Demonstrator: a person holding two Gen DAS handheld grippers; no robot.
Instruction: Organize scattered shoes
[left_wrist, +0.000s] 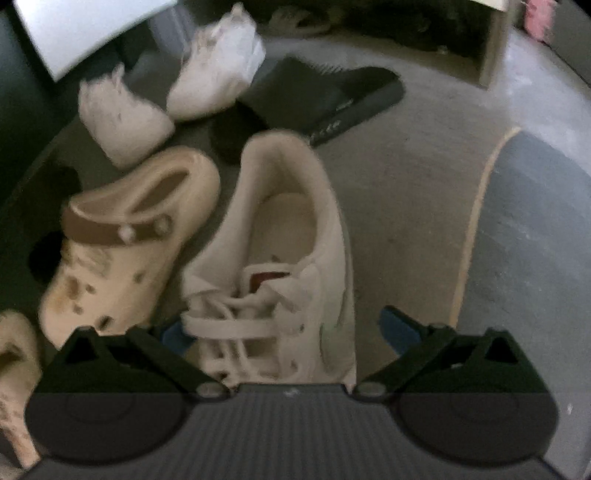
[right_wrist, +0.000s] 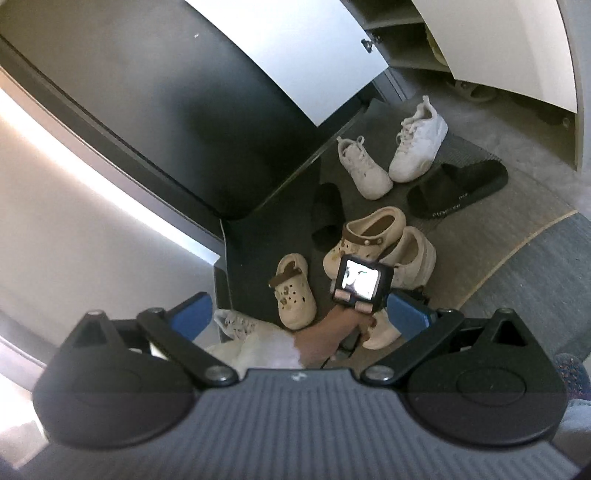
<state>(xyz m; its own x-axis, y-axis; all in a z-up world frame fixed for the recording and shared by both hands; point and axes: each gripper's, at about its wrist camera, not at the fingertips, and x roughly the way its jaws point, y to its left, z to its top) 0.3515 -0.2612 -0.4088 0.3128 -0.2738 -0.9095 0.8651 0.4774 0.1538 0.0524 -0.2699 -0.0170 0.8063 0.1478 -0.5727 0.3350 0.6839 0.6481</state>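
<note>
The left tool (left_wrist: 284, 328) is low over a cream lace-up sneaker (left_wrist: 280, 258), its blue fingers (left_wrist: 397, 330) spread apart on either side of the shoe's laced front; the blur does not show whether they touch it. The sneaker's heel points away from the camera, and it lies on the grey floor (left_wrist: 406, 184). Just beside it on the left lies a cream clog (left_wrist: 122, 251) with a brown strap, and a second clog (right_wrist: 293, 291) lies a little apart nearer the dark wall. Beyond them stand two white sneakers (right_wrist: 391, 151) close together, with a black slide sandal (right_wrist: 458, 188) just to their right and another dark slide (right_wrist: 327, 214) near the clogs. In the right wrist view the right tool (right_wrist: 299, 317) is held high above the whole scatter, its fingers wide apart and holding nothing. Below it a hand (right_wrist: 328, 336) grips the handle of the left tool, whose small lit screen (right_wrist: 360, 278) faces up over the cream sneaker. At the top right an open cabinet (right_wrist: 406, 40) with pale shelves stands at the floor's edge, with a pale sandal (right_wrist: 476, 92) under it.
</note>
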